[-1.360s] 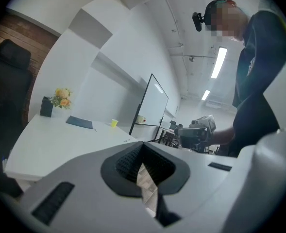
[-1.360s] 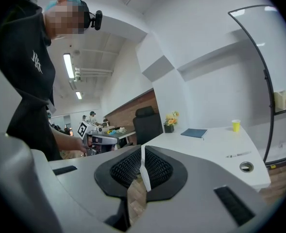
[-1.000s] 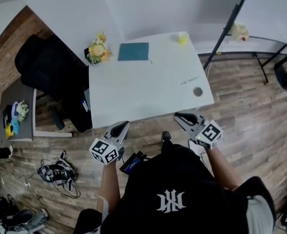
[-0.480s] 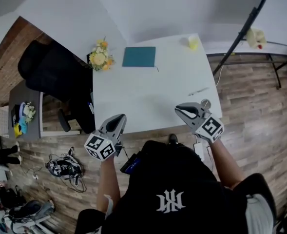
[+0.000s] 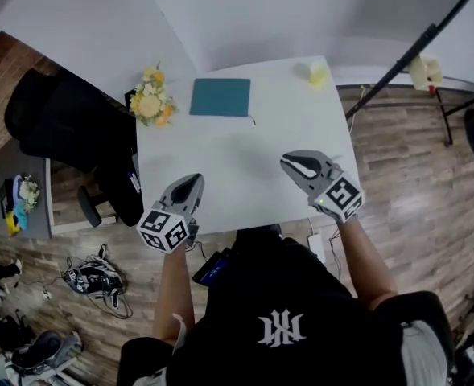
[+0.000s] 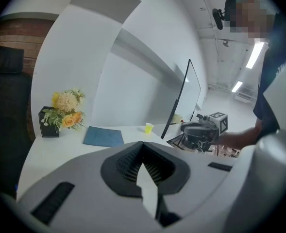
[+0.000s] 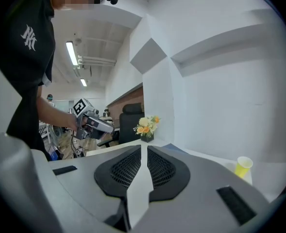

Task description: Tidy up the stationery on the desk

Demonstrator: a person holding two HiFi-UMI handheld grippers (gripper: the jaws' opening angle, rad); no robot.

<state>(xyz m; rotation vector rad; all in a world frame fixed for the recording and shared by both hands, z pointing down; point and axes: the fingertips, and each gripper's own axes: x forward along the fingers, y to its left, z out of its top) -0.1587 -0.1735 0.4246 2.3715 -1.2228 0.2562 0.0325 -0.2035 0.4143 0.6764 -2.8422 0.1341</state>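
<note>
A: Start at the left. What's there?

B: Flowers [image 5: 150, 103] in a dark pot at the counter's [image 5: 245, 159] far left corner. Nearer the person, the left hand-held gripper [image 5: 191, 182] hovers over the near edge with its jaws pressed together and nothing between them.

A: And the stationery?

B: A teal notebook [image 5: 220, 96] lies flat at the far side, just right of the flowers and well apart from both tools. A thin dark mark sits by its near right corner, too small to name.

A: How would it handle?

B: I'd judge it light and thin, with a fairly stiff cover that may be smooth. Lying flush on the top, it gives a jaw little to get under. I'd take it at a near corner or along the near edge, one jaw above and one below, perhaps after sliding it so an edge overhangs.

A: Further right?

B: The right hand-held gripper [image 5: 294, 161] is over the near right part, jaws all but touching and empty. A small yellow cup [image 5: 318, 73] stands at the far right corner; it looks light and easy to tip.
</note>
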